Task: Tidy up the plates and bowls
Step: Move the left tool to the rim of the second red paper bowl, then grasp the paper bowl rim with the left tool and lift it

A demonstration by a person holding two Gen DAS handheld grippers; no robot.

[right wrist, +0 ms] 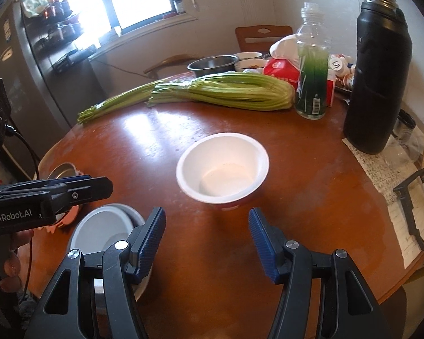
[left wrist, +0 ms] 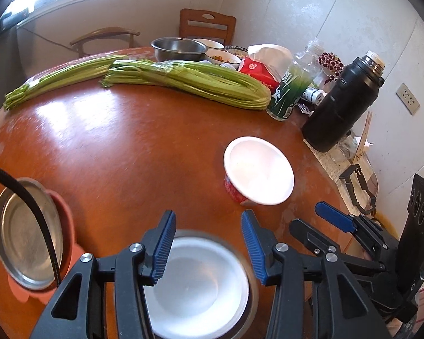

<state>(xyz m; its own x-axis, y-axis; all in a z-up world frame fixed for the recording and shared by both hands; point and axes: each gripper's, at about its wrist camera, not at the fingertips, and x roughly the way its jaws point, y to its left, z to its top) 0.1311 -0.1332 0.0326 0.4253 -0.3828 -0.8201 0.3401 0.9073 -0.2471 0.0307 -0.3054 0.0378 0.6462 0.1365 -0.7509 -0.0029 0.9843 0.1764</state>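
A white paper bowl with a red outside stands alone on the round wooden table. A second white bowl sits inside a metal bowl at the near edge. A metal plate on a pink plate lies at the left. My left gripper is open and empty, hovering above the nested white bowl. My right gripper is open and empty, just short of the lone white bowl; it also shows in the left wrist view.
Celery bunches lie across the far side. A green bottle, a black thermos, a red packet, a steel bowl and food bowls stand at the back right. A paper sheet and black clip lie at the right edge.
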